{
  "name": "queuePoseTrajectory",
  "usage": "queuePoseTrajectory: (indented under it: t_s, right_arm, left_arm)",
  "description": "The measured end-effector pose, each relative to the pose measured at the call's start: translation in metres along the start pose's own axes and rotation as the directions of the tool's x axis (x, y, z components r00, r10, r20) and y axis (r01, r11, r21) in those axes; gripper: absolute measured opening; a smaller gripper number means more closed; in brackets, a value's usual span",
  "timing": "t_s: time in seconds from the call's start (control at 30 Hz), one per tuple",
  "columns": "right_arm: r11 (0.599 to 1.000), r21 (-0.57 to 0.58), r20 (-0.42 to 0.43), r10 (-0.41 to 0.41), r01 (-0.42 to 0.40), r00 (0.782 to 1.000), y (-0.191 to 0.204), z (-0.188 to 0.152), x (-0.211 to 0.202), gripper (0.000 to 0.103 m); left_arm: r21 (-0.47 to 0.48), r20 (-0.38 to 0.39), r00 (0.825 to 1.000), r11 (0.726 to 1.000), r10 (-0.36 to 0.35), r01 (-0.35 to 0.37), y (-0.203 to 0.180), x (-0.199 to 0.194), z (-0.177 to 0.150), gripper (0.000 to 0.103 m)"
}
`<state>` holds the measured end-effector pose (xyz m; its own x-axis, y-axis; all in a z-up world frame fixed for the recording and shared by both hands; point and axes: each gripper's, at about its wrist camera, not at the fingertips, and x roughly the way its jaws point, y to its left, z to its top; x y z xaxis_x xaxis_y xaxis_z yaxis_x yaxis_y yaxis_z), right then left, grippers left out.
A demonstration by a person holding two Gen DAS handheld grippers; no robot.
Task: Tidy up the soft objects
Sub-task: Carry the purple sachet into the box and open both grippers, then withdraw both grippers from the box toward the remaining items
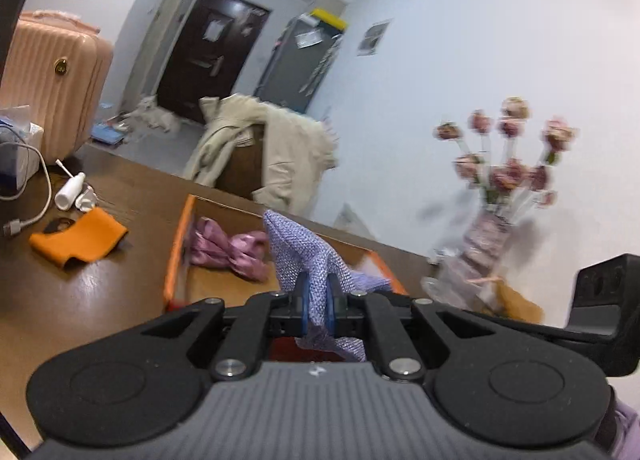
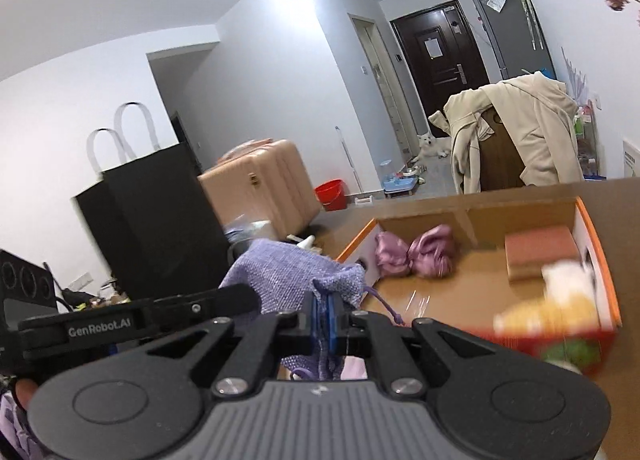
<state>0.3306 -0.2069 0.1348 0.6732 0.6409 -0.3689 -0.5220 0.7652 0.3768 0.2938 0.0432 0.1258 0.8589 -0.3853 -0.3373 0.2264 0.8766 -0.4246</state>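
Lilac woven cloth, a small drawstring pouch (image 2: 288,276), hangs in the air between the two claws, and both have it pinched: the left gripper (image 1: 316,300) is closed tight on one part of the fabric, and the right gripper (image 2: 324,320) is closed just as tight on the gathered mouth, where the purple cord (image 2: 386,306) comes out. The pouch is lifted just at the near edge of the cardboard box (image 2: 596,244) with the orange rim, not yet inside it. I judge the work is partly done: a pink satin bundle (image 2: 416,252) lies already on the floor of the box, and in the right wrist view some other things sit at the right side of the box, a flat pinkish block (image 2: 536,248) and a blurred white and yellow object which I cannot identify. What remains, as I see it, is to lower the pouch into the box, and perhaps to collect the orange felt piece (image 1: 80,238) that lies on the table well apart from the box. The brown wooden table (image 1: 100,300) carries also a white cable (image 1: 40,187), a small white bottle (image 1: 70,189) and a vase of pink flowers (image 1: 504,163) by the wall. Behind are a pink suitcase (image 1: 52,75), a black paper bag (image 2: 160,219), a chair with a beige coat (image 2: 516,135), a dark door (image 2: 440,47), and a white dog (image 2: 434,145) lying on the floor near it.
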Motion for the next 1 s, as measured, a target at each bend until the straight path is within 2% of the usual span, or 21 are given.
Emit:
queuePoseTrajectory:
  t_s: [0.1,0.17,0.27,0.33,0.4,0.43,0.5,0.57,0.6,0.67,0.73,0.8,0.83,0.9,1.0]
  right_arm:
    - [0.999,0.039,-0.04,-0.036,0.038,0.999,-0.022,0.016,0.046,0.005]
    - [0.997,0.043,-0.067,-0.068,0.071,0.995,-0.034,0.018,0.071,0.005]
    - [0.99,0.04,-0.113,-0.129,0.135,0.985,-0.046,0.012,0.103,0.005]
    - [0.985,0.023,-0.167,-0.164,0.17,0.972,-0.051,0.004,0.122,0.007]
    - [0.986,0.027,-0.222,-0.153,0.163,0.963,-0.055,-0.004,0.133,0.01]
    - [0.986,0.028,-0.233,-0.155,0.166,0.96,-0.057,-0.006,0.136,0.011]
    - [0.985,0.019,-0.24,-0.164,0.174,0.957,-0.055,-0.008,0.134,0.014]
    - [0.987,0.0,-0.237,-0.155,0.16,0.959,-0.049,-0.005,0.126,0.02]
    - [0.987,-0.018,-0.231,-0.158,0.158,0.96,-0.045,-0.003,0.12,0.028]
    - [0.986,-0.051,-0.192,-0.168,0.162,0.967,-0.035,0.004,0.1,0.033]
    - [0.985,-0.082,-0.147,-0.163,0.153,0.976,-0.025,0.01,0.074,0.036]
    - [0.984,-0.107,-0.096,-0.154,0.144,0.983,-0.017,0.013,0.042,0.043]
    - [0.983,-0.117,-0.075,-0.15,0.141,0.986,-0.013,0.012,0.027,0.047]
    - [0.982,-0.134,-0.039,-0.141,0.135,0.989,-0.005,0.008,-0.004,0.048]
    - [0.979,-0.157,0.003,-0.132,0.131,0.991,0.001,-0.005,-0.048,0.05]
  left_arm:
    - [-0.023,-0.068,0.997,0.999,0.028,-0.029,0.021,0.045,0.015,0.009]
    - [0.005,-0.13,0.987,0.996,0.094,-0.094,0.031,0.073,0.016,0.01]
    - [0.082,-0.168,0.966,0.979,0.199,-0.187,0.037,0.101,0.01,0.015]
    - [0.106,-0.183,0.956,0.972,0.229,-0.212,0.039,0.105,0.004,0.019]
    - [0.098,-0.199,0.96,0.978,0.198,-0.181,0.042,0.099,0.0,0.036]
    - [0.11,-0.197,0.961,0.979,0.193,-0.174,0.042,0.093,-0.002,0.04]
    - [0.13,-0.174,0.964,0.975,0.203,-0.182,0.039,0.077,-0.006,0.042]
    - [0.124,-0.15,0.97,0.977,0.193,-0.176,0.035,0.06,-0.004,0.042]
    - [0.119,-0.138,0.971,0.977,0.195,-0.179,0.034,0.052,-0.003,0.043]
    - [0.121,-0.11,0.973,0.974,0.205,-0.191,0.03,0.036,0.002,0.045]
    - [0.129,-0.072,0.975,0.971,0.21,-0.199,0.021,0.014,0.003,0.05]
    - [0.133,-0.041,0.977,0.97,0.208,-0.201,0.012,-0.005,0.0,0.06]
    - [0.137,-0.027,0.978,0.97,0.206,-0.2,0.008,-0.015,-0.002,0.061]
    - [0.141,-0.008,0.98,0.97,0.201,-0.198,-0.003,-0.032,-0.011,0.069]
    - [0.15,0.006,0.981,0.97,0.195,-0.194,-0.019,-0.052,-0.031,0.073]
